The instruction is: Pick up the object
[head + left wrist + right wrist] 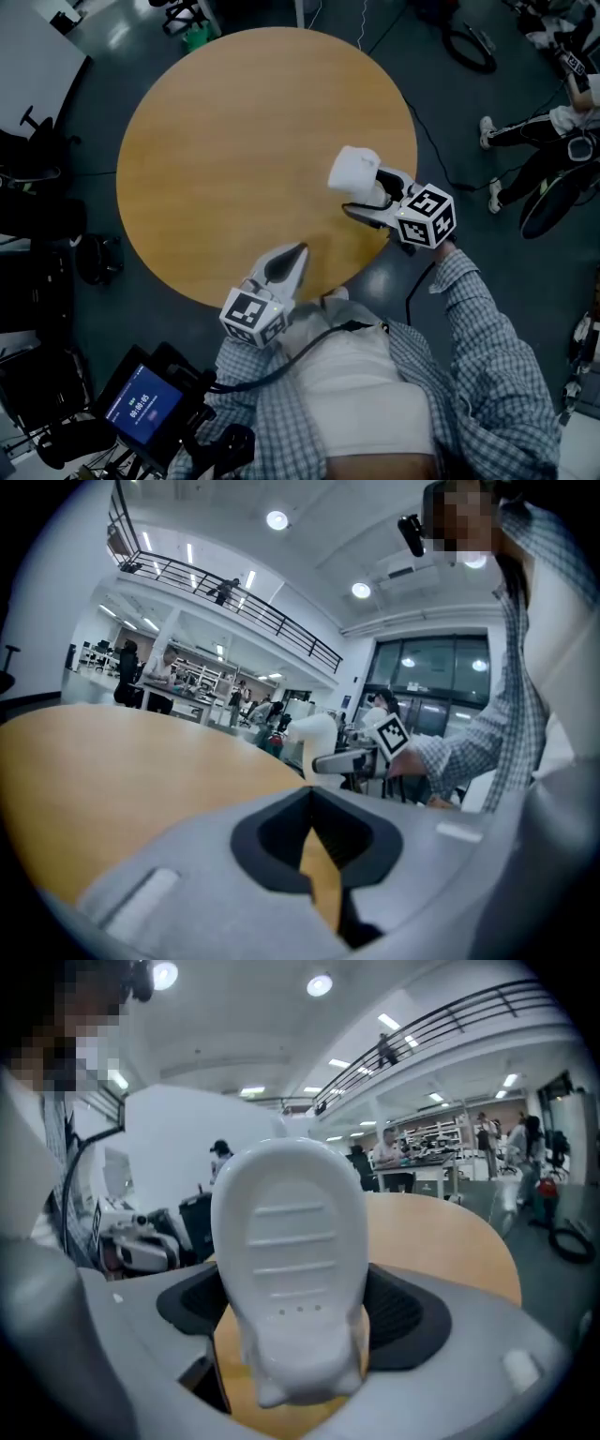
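Observation:
The object is a white, rounded plastic piece with ribbed lines. It hangs above the right part of the round wooden table, with my right gripper shut on its lower end. Seen from the left gripper view, the white object and the right gripper float over the table's far edge. My left gripper sits low at the table's near edge. It is shut with its tips touching and holds nothing.
A dark floor surrounds the table, with cables and a coiled hose at the back right. A seated person's legs are at the far right. A lit tablet sits on gear at the lower left, and black chairs stand at the left.

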Demonstrator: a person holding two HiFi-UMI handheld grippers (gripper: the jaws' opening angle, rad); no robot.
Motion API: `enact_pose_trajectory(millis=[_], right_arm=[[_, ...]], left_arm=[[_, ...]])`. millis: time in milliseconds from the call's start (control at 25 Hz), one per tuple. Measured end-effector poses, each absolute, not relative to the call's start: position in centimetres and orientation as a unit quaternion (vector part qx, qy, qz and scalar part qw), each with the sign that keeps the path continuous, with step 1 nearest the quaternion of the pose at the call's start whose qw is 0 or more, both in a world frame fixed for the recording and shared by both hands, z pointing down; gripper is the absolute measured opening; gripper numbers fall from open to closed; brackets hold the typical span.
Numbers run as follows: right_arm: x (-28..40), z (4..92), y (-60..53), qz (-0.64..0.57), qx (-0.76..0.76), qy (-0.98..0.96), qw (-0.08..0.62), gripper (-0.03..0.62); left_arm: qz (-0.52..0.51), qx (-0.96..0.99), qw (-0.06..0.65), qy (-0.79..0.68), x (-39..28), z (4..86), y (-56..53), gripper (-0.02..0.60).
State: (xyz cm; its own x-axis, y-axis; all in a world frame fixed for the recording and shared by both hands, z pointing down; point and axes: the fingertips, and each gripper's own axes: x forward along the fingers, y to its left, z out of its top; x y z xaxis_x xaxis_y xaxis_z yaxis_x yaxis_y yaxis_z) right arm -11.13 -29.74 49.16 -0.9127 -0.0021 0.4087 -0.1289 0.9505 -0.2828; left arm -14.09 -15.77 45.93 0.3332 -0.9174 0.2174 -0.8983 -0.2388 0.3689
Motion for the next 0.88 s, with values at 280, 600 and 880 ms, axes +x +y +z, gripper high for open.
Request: enact_pose_trajectory(millis=[280,600,880], right_arm=[[-10.2,43.4,-30.9,0.296,0.114,-0.948,0.015,0.446],[-8.0,41.8,-30.7,0.332,0.159,-0.928,-0.053,0.446],[-7.1,42.3,-30.1,0.352,0.168,-0.919,-0.065,0.446]], left_arm=[[-0.018,0.794,0.207,-0.571,-13.8,45.4,-16.5,-0.002],[-0.009,0.800,0.194,-0.567,-13.8,45.4,-17.0,-0.002],[-0.009,0.803,0.191,-0.564,-13.7,45.1,-17.3,-0.002]])
